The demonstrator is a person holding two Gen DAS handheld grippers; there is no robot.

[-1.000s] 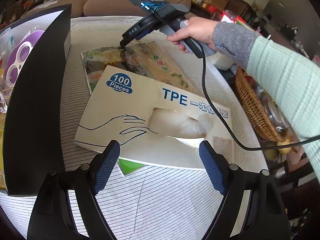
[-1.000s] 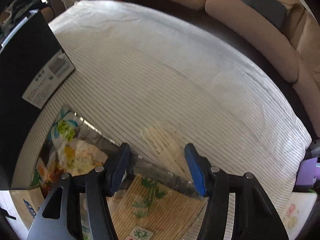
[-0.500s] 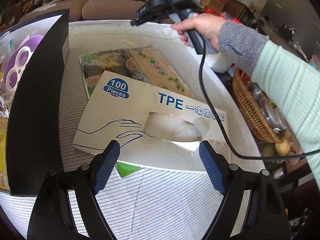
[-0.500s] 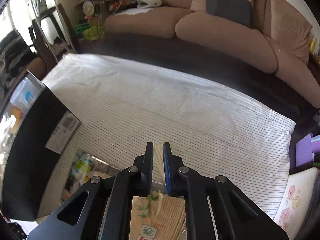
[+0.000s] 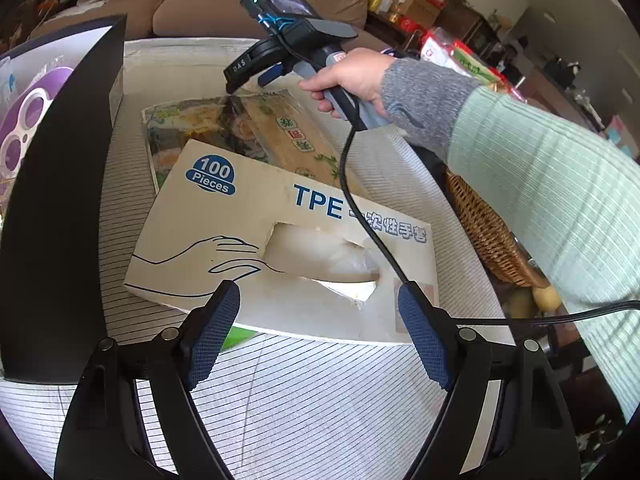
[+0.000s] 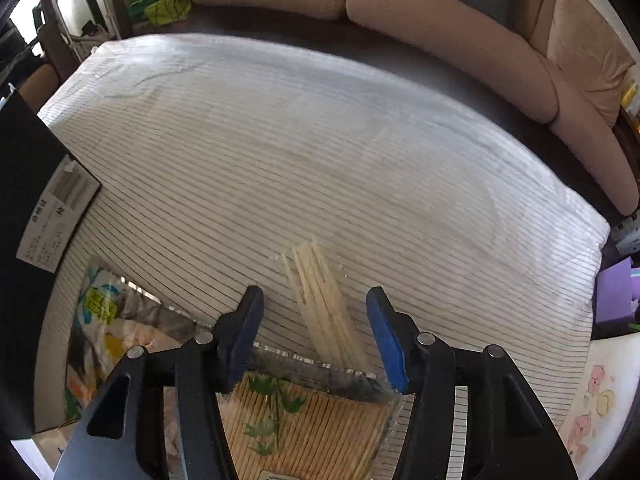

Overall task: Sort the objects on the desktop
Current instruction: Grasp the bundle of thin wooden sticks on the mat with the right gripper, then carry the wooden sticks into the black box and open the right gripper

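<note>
Covering table (image 6: 280,140): striped cloth (image 5: 320,400).

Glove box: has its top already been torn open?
Yes. The glove box has a ragged hole in its top, with clear gloves showing through.

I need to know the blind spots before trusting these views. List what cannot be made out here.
- Green item, left wrist view: only a corner shows; the glove box covers the rest.
- Sushi mat pack, both views: the near end is under the glove box; the right gripper frame cuts it off.
- Bundle of sticks, right wrist view: motion blur hides the count and any wrapper.
- Wicker basket, left wrist view: the sleeve hides most contents.
</note>
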